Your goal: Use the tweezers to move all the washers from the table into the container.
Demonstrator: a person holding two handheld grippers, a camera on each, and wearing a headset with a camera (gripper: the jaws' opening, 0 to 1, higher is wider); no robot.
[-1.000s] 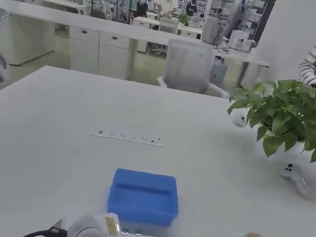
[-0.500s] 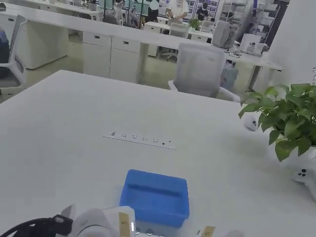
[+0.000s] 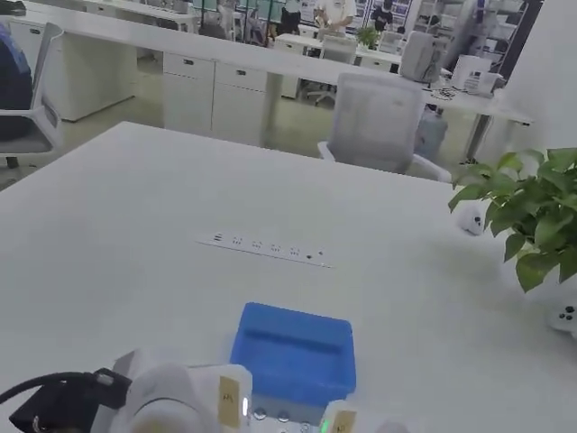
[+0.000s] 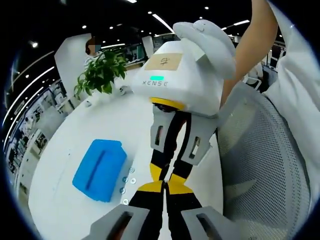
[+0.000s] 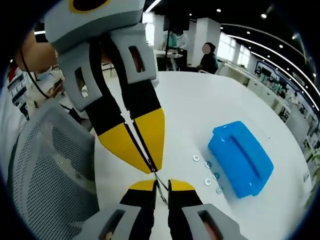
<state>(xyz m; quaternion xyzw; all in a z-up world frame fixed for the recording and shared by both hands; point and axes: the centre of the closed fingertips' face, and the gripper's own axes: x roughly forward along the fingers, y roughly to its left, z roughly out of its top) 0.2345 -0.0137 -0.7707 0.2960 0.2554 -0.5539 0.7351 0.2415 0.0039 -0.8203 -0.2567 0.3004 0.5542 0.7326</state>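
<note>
**Tweezers [image 5: 158, 181] gripped, washers [image 5: 207, 164] yet to leave the worktop [image 3: 117, 234]**

On a broad white worktop in an open office, we find a blue rectangular container [image 3: 293, 347] lying with its long side across the person's front, a long recess sunk in its top. Nearer the person, the left gripper [image 4: 165, 188] and the right gripper [image 5: 161, 186] meet tip to tip by the worktop's near edge. In the right gripper view, the left gripper's yellow-tipped jaws are pressed together on the tweezers, a slender strip of metal that runs along their seam and down between the right gripper's jaws. Those stand a little apart on either side of it; whether they bear on it we cannot tell. Five small bright washers lie loose on the worktop in a scattered row just beside the container's near long side, none touching it that we can make out. From the grippers they lie forward, between jaws and container, and in the right gripper view off to the right of the jaws. We judge the two grippers about equally near, and that the coming move turns on bringing the tweezers forward and down to the nearest ring. Thin and flat on a smooth top, the washers look likely to slide from a careless pinch.
</note>
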